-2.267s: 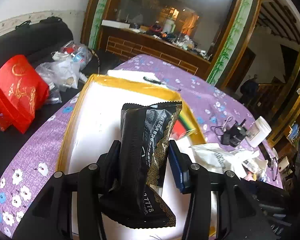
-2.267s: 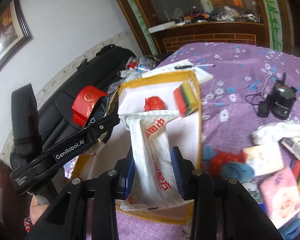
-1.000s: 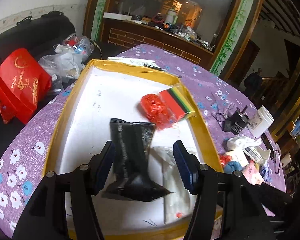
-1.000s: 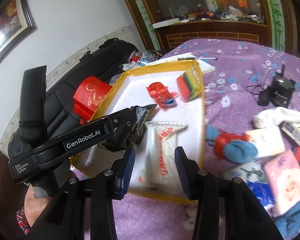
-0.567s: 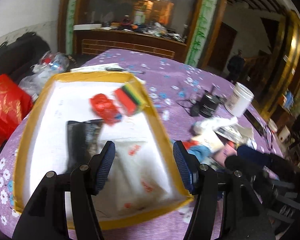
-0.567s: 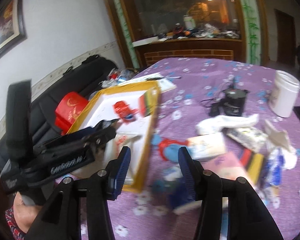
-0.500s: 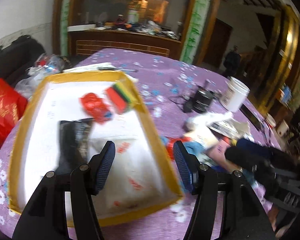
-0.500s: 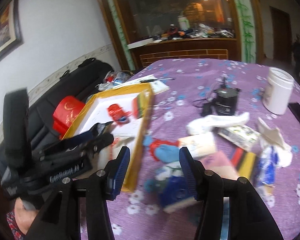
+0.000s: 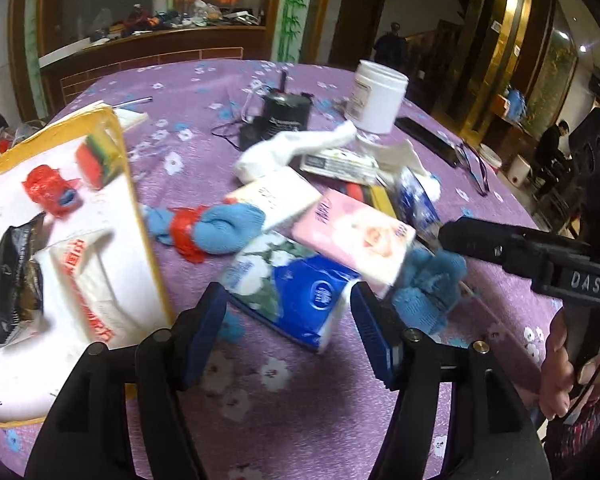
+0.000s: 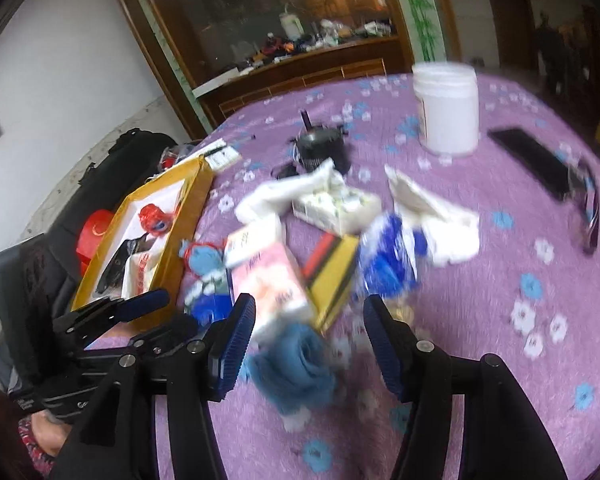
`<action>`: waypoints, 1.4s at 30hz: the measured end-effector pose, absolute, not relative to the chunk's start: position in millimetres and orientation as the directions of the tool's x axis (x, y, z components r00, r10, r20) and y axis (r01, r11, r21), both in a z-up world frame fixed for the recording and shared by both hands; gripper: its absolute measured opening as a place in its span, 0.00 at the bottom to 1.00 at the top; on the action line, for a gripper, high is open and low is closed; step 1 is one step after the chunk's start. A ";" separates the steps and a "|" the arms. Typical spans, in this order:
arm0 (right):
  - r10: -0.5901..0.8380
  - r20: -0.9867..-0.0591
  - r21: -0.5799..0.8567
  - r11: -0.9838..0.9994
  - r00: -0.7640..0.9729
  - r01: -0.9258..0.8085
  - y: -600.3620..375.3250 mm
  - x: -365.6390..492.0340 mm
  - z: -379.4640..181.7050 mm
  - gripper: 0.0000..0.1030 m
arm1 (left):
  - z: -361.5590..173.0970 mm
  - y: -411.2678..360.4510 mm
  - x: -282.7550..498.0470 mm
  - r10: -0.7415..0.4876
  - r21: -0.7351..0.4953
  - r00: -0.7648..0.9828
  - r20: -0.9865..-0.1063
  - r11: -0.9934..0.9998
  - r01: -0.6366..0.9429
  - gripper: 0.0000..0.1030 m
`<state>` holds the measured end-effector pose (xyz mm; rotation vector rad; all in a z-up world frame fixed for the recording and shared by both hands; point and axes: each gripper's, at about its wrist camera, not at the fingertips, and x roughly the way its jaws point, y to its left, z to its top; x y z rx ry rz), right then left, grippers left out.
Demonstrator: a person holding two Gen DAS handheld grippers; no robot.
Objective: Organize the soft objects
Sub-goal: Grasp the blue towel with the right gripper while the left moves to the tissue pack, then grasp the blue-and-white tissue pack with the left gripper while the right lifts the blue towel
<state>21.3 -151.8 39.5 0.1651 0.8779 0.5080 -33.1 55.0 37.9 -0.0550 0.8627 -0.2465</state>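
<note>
Reaching with both jaws wide and empty, left gripper [image 9: 286, 322] should centre on the blue-and-white floral tissue pack [image 9: 290, 294] lying on the purple flowered surface [image 9: 300, 420] just beside the yellow-rimmed white tray [image 9: 150, 248], right gripper [image 10: 308, 346] on the blue knitted sock [image 10: 296, 366], squeezing lightly.

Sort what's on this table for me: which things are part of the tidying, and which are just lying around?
Job: blue tissue pack, pink tissue pack, blue cloth, yellow-rimmed box.

Lying about: white jar, black phone, black charger, glasses.
</note>
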 end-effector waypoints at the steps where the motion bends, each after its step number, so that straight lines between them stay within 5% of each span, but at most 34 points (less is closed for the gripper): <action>1: 0.503 -0.698 0.352 0.861 0.510 -0.367 -152.6 19.8 35.6 0.59 | 37.9 51.7 -33.9 -0.229 -0.133 0.625 -0.747 0.971 0.198 0.62; 5: 0.491 -0.722 0.301 0.857 0.488 -0.417 -141.2 9.7 29.9 0.72 | 39.0 47.7 -35.6 -0.223 -0.120 0.625 -0.748 0.972 0.203 0.62; 9: 0.443 -0.737 0.217 0.871 0.512 -0.441 -128.6 4.8 25.5 0.73 | 37.1 48.9 -33.3 -0.215 -0.118 0.620 -0.755 0.974 0.194 0.66; 11: 0.427 -0.752 0.205 0.875 0.503 -0.438 -125.6 7.9 17.4 0.71 | 36.1 47.4 -32.6 -0.216 -0.117 0.614 -0.759 0.973 0.197 0.66; 13: 0.470 -0.747 0.253 0.855 0.471 -0.453 -127.4 10.0 11.9 0.33 | 35.1 45.5 -32.2 -0.212 -0.113 0.608 -0.765 0.974 0.199 0.66; 20: 0.510 -0.647 0.325 0.857 0.567 -0.399 -159.0 11.2 35.5 0.31 | 27.1 32.9 -22.0 -0.163 -0.049 0.579 -0.799 0.977 0.208 0.74; 29: 0.534 -0.633 0.369 0.844 0.561 -0.389 -168.5 16.0 32.6 0.31 | 9.4 14.9 7.0 -0.035 0.087 0.568 -0.822 0.979 0.186 0.81; 34: 0.542 -0.630 0.380 0.840 0.557 -0.387 -168.8 18.2 29.4 0.31 | 16.2 24.5 3.7 -0.099 0.013 0.610 -0.786 0.984 0.177 0.68; 42: 0.550 -0.621 0.389 0.835 0.559 -0.390 -168.7 18.7 29.3 0.31 | 36.4 32.2 -21.5 -0.216 -0.097 0.641 -0.736 0.971 0.217 0.67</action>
